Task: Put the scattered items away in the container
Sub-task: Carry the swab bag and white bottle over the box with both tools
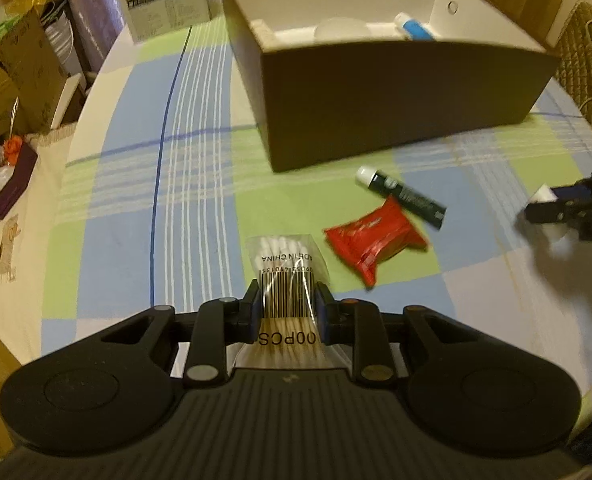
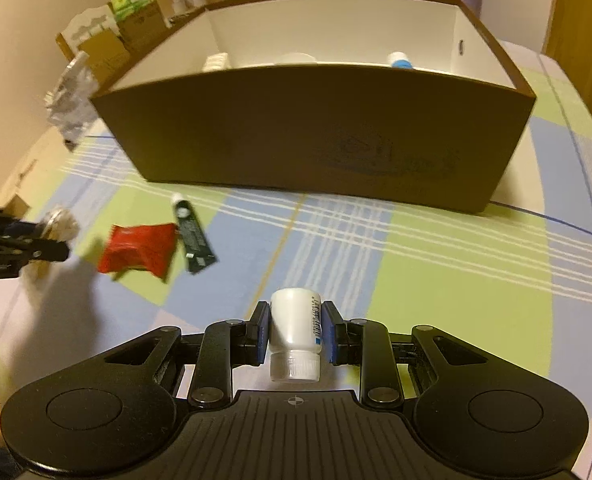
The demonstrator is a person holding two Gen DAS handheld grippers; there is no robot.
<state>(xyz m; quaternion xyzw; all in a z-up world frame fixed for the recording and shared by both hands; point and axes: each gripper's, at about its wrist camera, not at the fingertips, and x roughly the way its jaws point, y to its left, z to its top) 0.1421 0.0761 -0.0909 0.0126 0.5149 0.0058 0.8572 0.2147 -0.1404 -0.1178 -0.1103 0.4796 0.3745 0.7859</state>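
Left gripper [image 1: 288, 304]: closed narrow on a clear crinkly bag of cotton swabs [image 1: 285, 276], pads pressing the bag's sides at the barcode label; bag sticking forward past the fingertips, held above the tablecloth
Right gripper [image 2: 295, 322]: clamped on a smooth white plastic bottle [image 2: 294, 336], ribbed cap pointing back toward the camera, blue-printed label against the right pad
Container [image 1: 396, 92]: large open rectangular box, brown outside, white inside, standing on the table ahead of both grippers and well apart from them
Inside the box: a white tube with a blue band [image 1: 414, 28] leaning near the far wall, a pale rounded thing beside it, too blurred to identify
Red packet [image 1: 374, 240]: glossy, pillow-shaped wrapper with crimped ends, lying on the cloth just right of the swab bag, between the two grippers
Dark tube [image 1: 402, 196]: flattened, dark green with a white cap, lying just beyond the red packet, touching or nearly touching it, cap toward the box
Tablecloth [image 1: 199, 184]: checked in blue, green and white with thin stripes, over a round table
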